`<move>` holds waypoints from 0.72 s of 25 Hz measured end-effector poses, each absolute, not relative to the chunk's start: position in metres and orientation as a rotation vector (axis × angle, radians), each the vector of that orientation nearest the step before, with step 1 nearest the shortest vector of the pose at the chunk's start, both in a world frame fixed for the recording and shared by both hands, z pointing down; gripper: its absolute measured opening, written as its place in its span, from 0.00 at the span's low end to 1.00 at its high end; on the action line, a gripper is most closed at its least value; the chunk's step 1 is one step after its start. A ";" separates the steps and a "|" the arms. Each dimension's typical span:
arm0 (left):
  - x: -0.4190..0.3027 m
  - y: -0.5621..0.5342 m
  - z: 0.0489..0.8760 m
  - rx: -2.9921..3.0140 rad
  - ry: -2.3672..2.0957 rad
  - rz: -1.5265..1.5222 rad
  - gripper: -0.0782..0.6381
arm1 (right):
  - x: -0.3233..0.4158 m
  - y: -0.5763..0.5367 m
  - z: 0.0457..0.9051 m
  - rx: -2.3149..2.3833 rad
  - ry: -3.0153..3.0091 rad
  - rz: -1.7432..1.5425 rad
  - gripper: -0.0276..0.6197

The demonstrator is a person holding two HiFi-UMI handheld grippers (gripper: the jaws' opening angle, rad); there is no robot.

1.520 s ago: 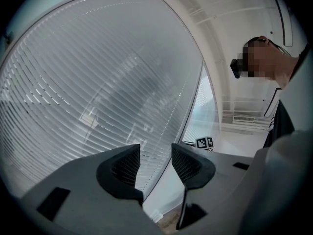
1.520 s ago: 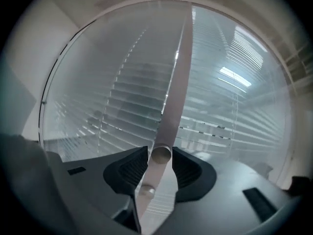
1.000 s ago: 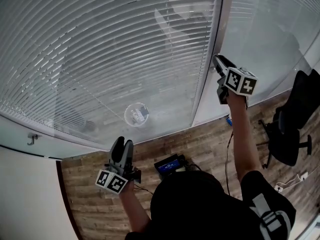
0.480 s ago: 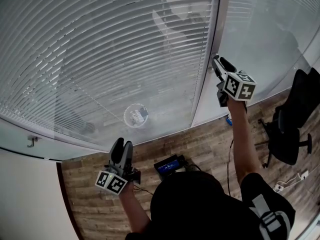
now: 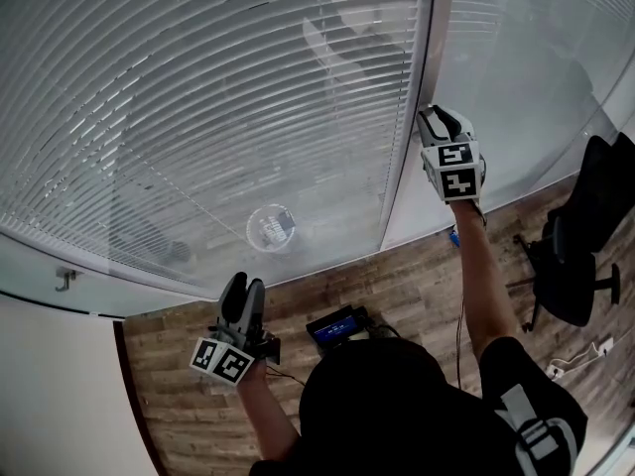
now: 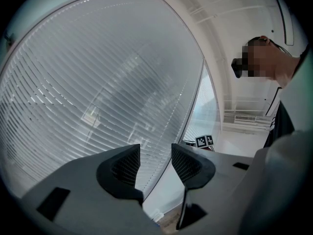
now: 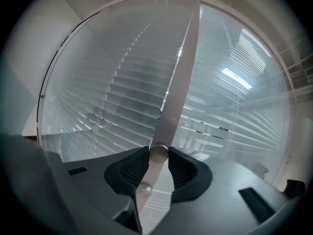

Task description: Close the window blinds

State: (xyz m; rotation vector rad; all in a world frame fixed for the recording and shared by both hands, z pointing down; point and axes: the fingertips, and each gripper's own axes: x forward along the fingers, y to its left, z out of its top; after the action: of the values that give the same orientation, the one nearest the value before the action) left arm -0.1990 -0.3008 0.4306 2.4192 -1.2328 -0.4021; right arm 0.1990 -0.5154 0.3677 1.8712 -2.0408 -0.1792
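Across the wide window ahead of you, the blinds (image 5: 198, 97) are hanging lowered over the glass. Their thin, pale horizontal slats are tilting partly open, and grey shapes outside are showing through them. Between the two panes, the white frame post (image 5: 409, 147) is running up the window. Your right tongs (image 5: 437, 119) are reaching up beside that post and pinching the slim white wand (image 7: 157, 154), whose rounded end is sitting between the pads. Your left tongs (image 5: 244, 286) are hanging low over the wooden floor (image 5: 397, 286), spread apart.
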 end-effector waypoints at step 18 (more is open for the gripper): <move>-0.193 -0.298 0.429 2.425 -1.222 -0.396 0.39 | 0.204 -0.510 0.369 1.933 -2.321 0.094 0.27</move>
State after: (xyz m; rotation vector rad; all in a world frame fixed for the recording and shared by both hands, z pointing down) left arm -0.1929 -0.2984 0.4295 2.4248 -1.2224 -0.3958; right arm 0.2039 -0.5105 0.3694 1.9332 -2.3211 0.0936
